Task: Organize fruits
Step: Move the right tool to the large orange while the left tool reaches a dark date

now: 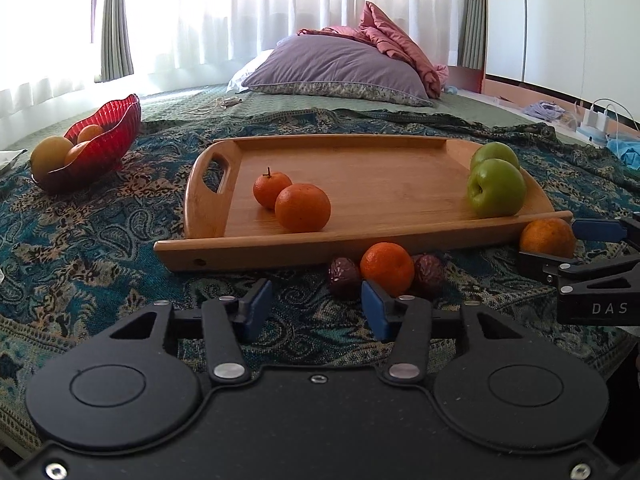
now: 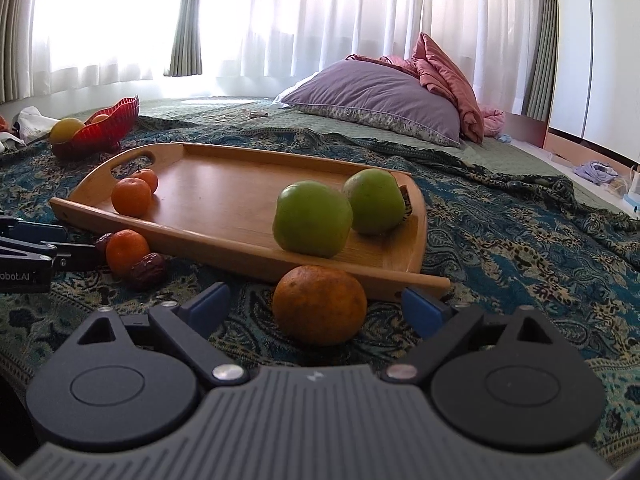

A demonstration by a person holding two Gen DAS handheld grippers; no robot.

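A wooden tray (image 1: 360,184) (image 2: 224,184) lies on the patterned bedspread. It holds two tangerines (image 1: 303,207) (image 2: 131,197) at its left and two green apples (image 1: 496,188) (image 2: 313,219) at its right. In front of it lie a tangerine (image 1: 387,268) (image 2: 127,251) between two dark dates (image 1: 343,277) (image 2: 149,270), and a larger orange (image 1: 547,238) (image 2: 319,304). My left gripper (image 1: 316,309) is open and empty, just before the small tangerine. My right gripper (image 2: 316,304) is open with the orange between its fingers, not clamped.
A red glass bowl (image 1: 105,140) (image 2: 108,128) with several fruits stands at the far left. A purple pillow (image 1: 340,68) and pink blanket (image 2: 444,76) lie behind the tray. Cables and a charger (image 1: 596,120) sit at the far right.
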